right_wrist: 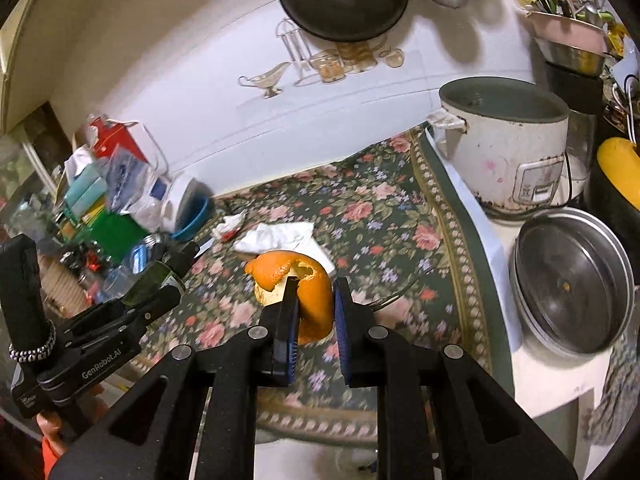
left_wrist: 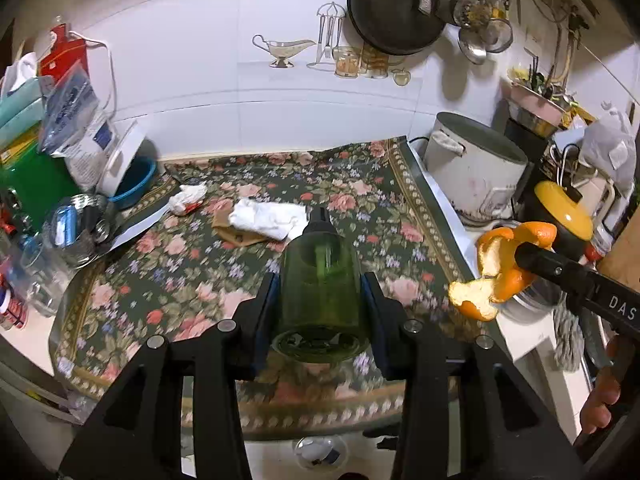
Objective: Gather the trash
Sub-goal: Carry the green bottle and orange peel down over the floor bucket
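My left gripper point(left_wrist: 320, 292) is shut on a green plastic bottle point(left_wrist: 320, 280) with a dark cap, held above the floral tablecloth point(left_wrist: 160, 248). It also shows in the right wrist view point(right_wrist: 160, 280) at the left. My right gripper point(right_wrist: 316, 300) is shut on an orange peel point(right_wrist: 304, 280), held above the cloth. The peel also shows in the left wrist view point(left_wrist: 508, 268) at the right. A crumpled white tissue point(left_wrist: 272, 218) lies on brown paper point(left_wrist: 228, 232) mid-table. A smaller red-stained tissue point(left_wrist: 186, 198) lies to its left.
A white rice cooker point(left_wrist: 476, 172) and a steel pot lid point(right_wrist: 572, 280) stand on the white counter at the right. Bags, a blue bowl point(left_wrist: 134, 186), a can and jars crowd the left side. A black pan point(left_wrist: 392, 4) hangs on the wall.
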